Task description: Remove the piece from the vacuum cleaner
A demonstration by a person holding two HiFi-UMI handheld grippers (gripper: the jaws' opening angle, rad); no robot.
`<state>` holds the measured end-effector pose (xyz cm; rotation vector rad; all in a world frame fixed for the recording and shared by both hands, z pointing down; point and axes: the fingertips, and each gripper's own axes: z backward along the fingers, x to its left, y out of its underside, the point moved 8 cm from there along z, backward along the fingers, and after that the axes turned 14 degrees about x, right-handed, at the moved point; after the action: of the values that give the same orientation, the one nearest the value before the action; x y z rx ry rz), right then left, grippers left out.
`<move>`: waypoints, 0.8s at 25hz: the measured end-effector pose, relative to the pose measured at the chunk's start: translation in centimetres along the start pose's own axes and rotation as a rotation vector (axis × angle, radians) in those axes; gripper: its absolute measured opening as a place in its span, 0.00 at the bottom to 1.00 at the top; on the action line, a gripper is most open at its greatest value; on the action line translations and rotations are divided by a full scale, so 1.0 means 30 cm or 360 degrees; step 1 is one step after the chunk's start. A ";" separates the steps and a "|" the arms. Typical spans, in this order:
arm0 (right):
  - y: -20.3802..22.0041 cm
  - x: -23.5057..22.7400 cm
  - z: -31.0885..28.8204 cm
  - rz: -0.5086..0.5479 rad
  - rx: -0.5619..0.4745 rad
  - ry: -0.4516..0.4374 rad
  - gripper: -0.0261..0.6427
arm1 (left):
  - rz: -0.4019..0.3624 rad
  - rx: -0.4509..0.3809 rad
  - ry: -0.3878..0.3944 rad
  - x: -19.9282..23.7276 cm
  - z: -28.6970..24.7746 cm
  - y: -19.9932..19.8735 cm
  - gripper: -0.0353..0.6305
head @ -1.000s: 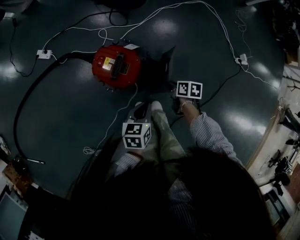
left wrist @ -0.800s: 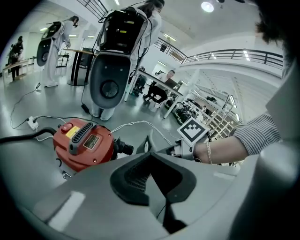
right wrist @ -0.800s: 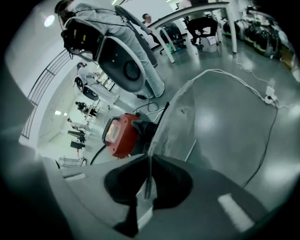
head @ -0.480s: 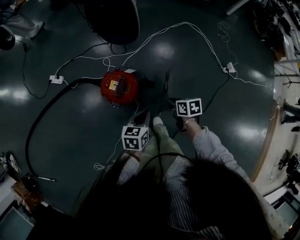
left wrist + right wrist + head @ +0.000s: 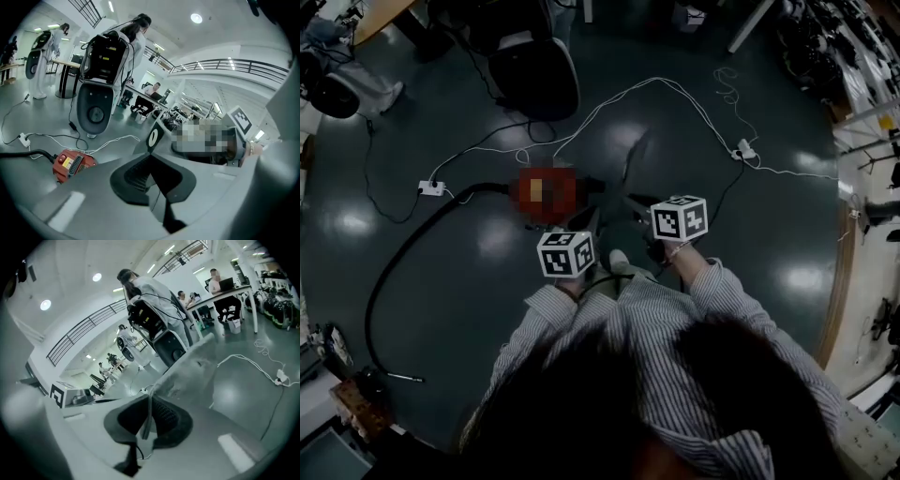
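Between the two tongs: a thin flat piece (image 5: 192, 366), maybe a filter panel, hard to be sure. Left tongs (image 5: 151, 164) and right tongs (image 5: 147, 411) are both clamped on its edge. Vacuum cleaner (image 5: 70, 164) is on the floor (image 5: 469, 281), below and ahead of the tongs, well apart from the piece. Removal looks done. Next: carry it aside with even grips. Tongs are side by side, angled forward-down, arms bent.

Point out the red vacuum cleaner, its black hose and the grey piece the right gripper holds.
red vacuum cleaner (image 5: 71, 164), left gripper view, on its top housing.
black hose (image 5: 412, 242), head view, on its curved middle stretch.
grey piece (image 5: 187, 367), right gripper view, on its flat face above the jaws.
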<state>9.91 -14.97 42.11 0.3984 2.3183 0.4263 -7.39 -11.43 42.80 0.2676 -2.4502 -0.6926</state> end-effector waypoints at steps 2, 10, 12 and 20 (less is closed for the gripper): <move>-0.017 0.048 0.032 0.0044 -0.0037 -0.0006 0.07 | 0.0017 -0.0043 -0.0003 -0.006 0.015 -0.023 0.06; -0.012 0.112 0.035 0.0081 -0.0096 -0.0032 0.07 | -0.0058 -0.0019 -0.0014 -0.022 0.040 -0.050 0.06; -0.020 0.116 0.031 0.0111 -0.0087 -0.0015 0.07 | -0.0044 -0.0038 -0.0029 -0.008 0.049 -0.060 0.06; 0.006 0.156 0.019 0.0187 -0.0047 -0.0007 0.07 | -0.0034 -0.0025 -0.0011 -0.009 0.058 -0.037 0.06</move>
<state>7.15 -12.81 38.96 0.5226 2.2887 0.5153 -8.14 -11.55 40.88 0.2856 -2.4509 -0.7229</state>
